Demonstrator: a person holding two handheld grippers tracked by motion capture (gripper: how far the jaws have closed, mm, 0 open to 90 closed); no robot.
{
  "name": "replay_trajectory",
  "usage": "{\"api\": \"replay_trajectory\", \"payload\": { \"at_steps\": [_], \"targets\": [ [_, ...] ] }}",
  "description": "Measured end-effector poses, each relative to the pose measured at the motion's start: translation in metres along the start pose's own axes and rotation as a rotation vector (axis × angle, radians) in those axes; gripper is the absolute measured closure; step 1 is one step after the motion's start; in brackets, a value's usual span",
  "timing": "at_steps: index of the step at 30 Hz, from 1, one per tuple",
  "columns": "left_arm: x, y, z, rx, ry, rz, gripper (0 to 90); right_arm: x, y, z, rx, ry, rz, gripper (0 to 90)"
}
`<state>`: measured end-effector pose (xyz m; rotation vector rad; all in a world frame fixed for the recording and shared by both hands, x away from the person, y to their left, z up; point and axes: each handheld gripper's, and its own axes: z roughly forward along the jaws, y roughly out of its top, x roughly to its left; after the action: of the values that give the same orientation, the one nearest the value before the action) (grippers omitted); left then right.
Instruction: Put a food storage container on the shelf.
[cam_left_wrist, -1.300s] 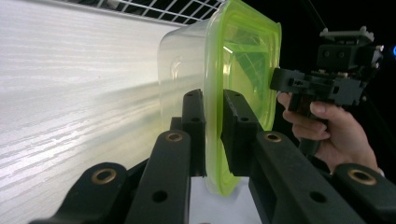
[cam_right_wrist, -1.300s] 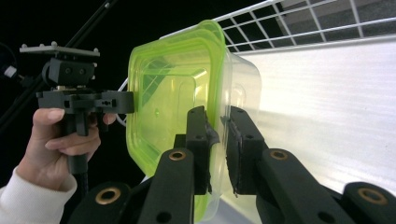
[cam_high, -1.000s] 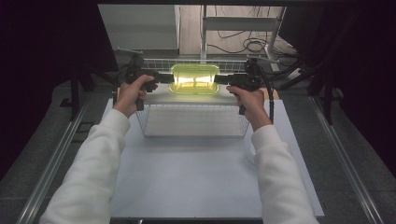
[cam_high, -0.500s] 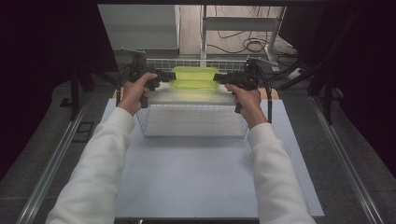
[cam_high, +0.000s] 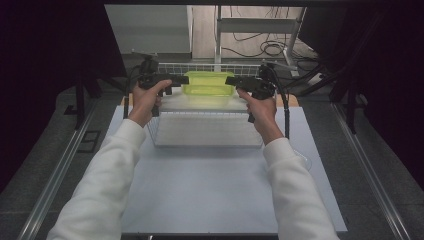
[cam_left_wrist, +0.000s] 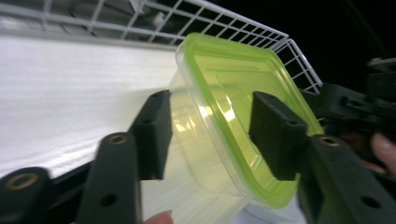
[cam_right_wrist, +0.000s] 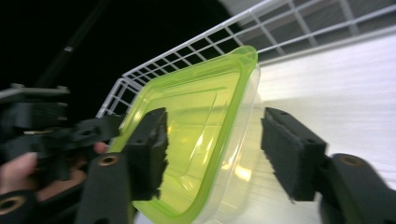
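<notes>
A clear plastic container with a lime-green lid (cam_high: 207, 82) lies in the far end of a white wire basket (cam_high: 202, 142) on the table. My left gripper (cam_high: 179, 80) is at the container's left end, and my right gripper (cam_high: 232, 80) is at its right end. Both pairs of jaws have just been opening. In the left gripper view the container's rim (cam_left_wrist: 219, 116) passes between the spread jaws of the left gripper (cam_left_wrist: 212, 135) with gaps on both sides. In the right gripper view the container (cam_right_wrist: 196, 130) sits between the parted jaws of the right gripper (cam_right_wrist: 212, 156), and the right pad (cam_right_wrist: 289, 156) stands well off it.
The basket stands on a white mat (cam_high: 210, 190) with free room toward the person. A clear round piece (cam_high: 301, 161) lies at the mat's right edge. Metal rails (cam_high: 60, 175) run along both sides. Cables (cam_high: 265, 47) and a frame stand beyond the basket's wire wall (cam_left_wrist: 224, 28).
The container went from tilted up and facing the camera to lying flat and low at the basket's far end. Both grippers' jaws have opened off its ends. The hands stayed in place.
</notes>
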<state>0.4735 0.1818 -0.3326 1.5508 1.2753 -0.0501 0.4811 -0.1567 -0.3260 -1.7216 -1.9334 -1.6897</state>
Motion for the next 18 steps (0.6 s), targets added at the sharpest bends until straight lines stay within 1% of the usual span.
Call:
{"api": "replay_trajectory", "payload": {
  "at_steps": [1, 2, 5, 7, 8, 9, 10, 11, 12, 13, 14, 16, 18],
  "targets": [
    [-0.002, -0.001, -0.002, -0.012, 0.004, 0.014, 44.1, 0.003, -0.001, -0.003, -0.013, -0.030, -0.019, 34.4],
    [-0.005, -0.001, -0.005, -0.024, 0.011, 0.031, 41.7, 0.005, -0.001, -0.006, -0.026, -0.049, -0.034, 32.2],
    [-0.014, -0.004, -0.014, -0.037, 0.034, 0.097, 37.3, 0.010, -0.002, -0.016, -0.045, -0.090, -0.084, 28.4],
    [-0.021, -0.008, -0.021, -0.036, 0.037, 0.140, 34.9, 0.012, -0.003, -0.024, -0.047, -0.081, -0.107, 27.6],
    [-0.024, -0.010, -0.023, -0.038, 0.037, 0.154, 33.7, 0.013, -0.004, -0.028, -0.047, -0.076, -0.118, 27.3],
    [-0.029, -0.015, -0.029, -0.044, 0.033, 0.174, 33.0, 0.013, -0.004, -0.031, -0.045, -0.072, -0.131, 26.9],
    [-0.030, -0.016, -0.032, -0.047, 0.032, 0.181, 32.0, 0.014, -0.005, -0.039, -0.040, -0.060, -0.159, 26.4],
    [-0.033, -0.021, -0.037, -0.050, 0.030, 0.192, 31.3, 0.014, -0.006, -0.041, -0.036, -0.056, -0.167, 26.2],
    [-0.036, -0.025, -0.042, -0.047, 0.032, 0.213, 30.3, 0.014, -0.007, -0.047, -0.032, -0.044, -0.188, 26.2],
    [-0.039, -0.031, -0.048, -0.045, 0.038, 0.239, 29.0, 0.014, -0.009, -0.053, -0.022, -0.037, -0.210, 26.0],
    [-0.040, -0.035, -0.051, -0.045, 0.033, 0.249, 27.8, 0.014, -0.012, -0.059, -0.014, -0.029, -0.235, 25.9],
    [-0.043, -0.048, -0.060, -0.043, 0.019, 0.269, 27.4, 0.013, -0.016, -0.069, 0.000, -0.025, -0.265, 25.8],
    [-0.046, -0.062, -0.069, -0.038, 0.023, 0.302, 26.9, 0.013, -0.022, -0.080, 0.016, -0.033, -0.315, 25.7]
  ]
}}
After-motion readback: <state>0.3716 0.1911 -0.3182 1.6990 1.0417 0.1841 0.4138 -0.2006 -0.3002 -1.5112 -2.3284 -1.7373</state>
